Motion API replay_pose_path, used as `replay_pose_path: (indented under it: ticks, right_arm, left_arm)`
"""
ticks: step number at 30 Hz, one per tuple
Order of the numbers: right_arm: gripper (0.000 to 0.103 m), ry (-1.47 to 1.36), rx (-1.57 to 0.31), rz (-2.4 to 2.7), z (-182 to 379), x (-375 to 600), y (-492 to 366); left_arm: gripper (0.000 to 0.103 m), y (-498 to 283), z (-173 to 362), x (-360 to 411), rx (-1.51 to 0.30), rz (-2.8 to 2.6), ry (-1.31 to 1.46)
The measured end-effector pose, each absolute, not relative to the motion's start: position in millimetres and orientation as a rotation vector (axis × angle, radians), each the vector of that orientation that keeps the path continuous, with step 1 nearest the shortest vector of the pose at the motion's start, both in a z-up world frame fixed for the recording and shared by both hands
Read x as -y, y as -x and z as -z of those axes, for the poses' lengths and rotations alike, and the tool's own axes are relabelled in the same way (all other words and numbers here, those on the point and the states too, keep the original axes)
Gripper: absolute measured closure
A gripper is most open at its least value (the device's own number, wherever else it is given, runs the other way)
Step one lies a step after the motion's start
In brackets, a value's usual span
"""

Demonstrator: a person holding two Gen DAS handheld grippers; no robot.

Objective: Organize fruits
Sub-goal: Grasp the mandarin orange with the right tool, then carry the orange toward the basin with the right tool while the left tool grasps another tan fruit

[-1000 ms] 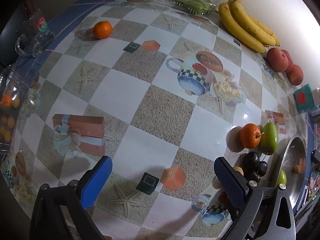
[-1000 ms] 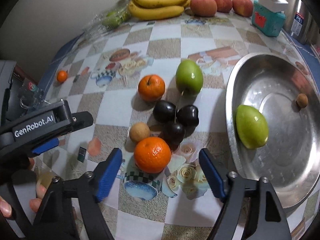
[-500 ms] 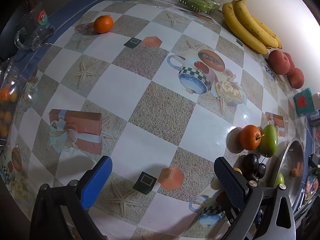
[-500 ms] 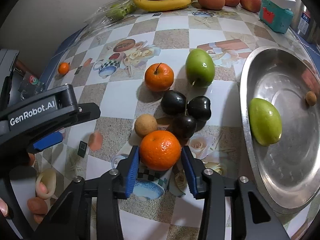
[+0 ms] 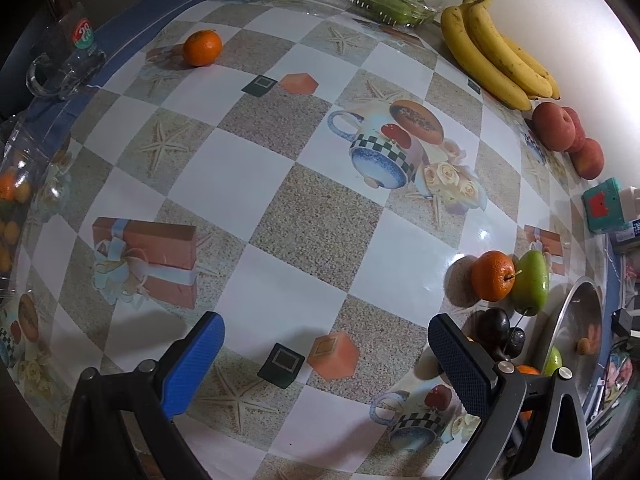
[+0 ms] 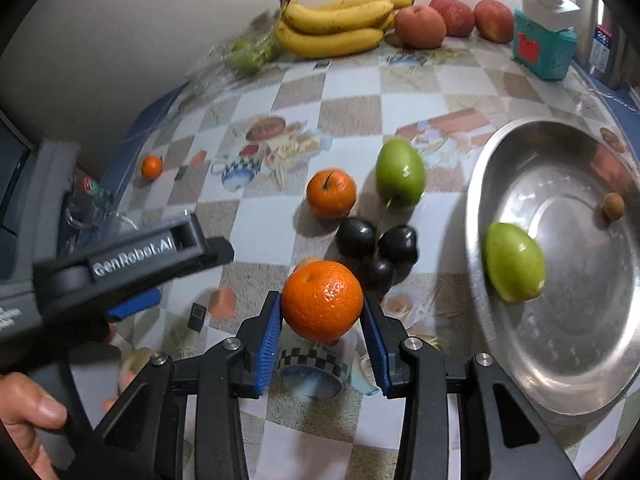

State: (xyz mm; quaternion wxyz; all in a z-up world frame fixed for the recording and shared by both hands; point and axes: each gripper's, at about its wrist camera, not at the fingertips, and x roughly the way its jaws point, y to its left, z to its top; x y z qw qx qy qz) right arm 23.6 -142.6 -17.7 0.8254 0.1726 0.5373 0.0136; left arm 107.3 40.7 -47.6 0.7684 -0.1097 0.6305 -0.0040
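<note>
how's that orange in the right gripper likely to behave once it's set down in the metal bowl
Round all over, the orange would probably roll on the steel bowl, whose floor looks smooth and sloped. Its rind looks firm and dimpled, so the right gripper, with both pads on its sides, likely holds without slipping. It may bump the green fruit already inside.

- bare cloth (image 5: 248,184) lies open in front of the left gripper (image 5: 324,356).
- plums (image 6: 376,248) and an orange (image 6: 331,193) crowd the way to the bowl (image 6: 480,184).
</note>
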Motion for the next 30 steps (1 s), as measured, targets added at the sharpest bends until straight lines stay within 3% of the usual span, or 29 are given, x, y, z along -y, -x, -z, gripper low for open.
replay_pose_path:
  ticks: [13,17,20,23,26,28,30]
  right_arm:
    - [0.062,-0.513,-1.076,0.175,3,217,-8]
    - [0.062,-0.537,-1.078,0.186,5,225,-5]
    - [0.062,-0.535,-1.085,0.184,7,222,-7]
    - [0.062,-0.531,-1.085,0.176,7,221,-8]
    - [0.062,-0.53,-1.086,0.175,7,220,-8]
    - [0.062,-0.531,-1.089,0.175,8,221,-7]
    - [0.062,-0.532,-1.093,0.176,9,221,-7]
  left_arm:
    - [0.002,-99,46,4,-1.373,0.163,0.15]
    - [0.014,-94,47,22,-1.388,0.25,0.146]
    - [0.017,-93,52,32,-1.415,0.3,0.17]
    - [0.033,-92,55,43,-1.429,0.33,0.172]
    - [0.041,-90,56,50,-1.422,0.337,0.144]
    - [0.054,-94,58,55,-1.425,0.349,0.15]
    - [0.058,-96,60,57,-1.429,0.358,0.157]
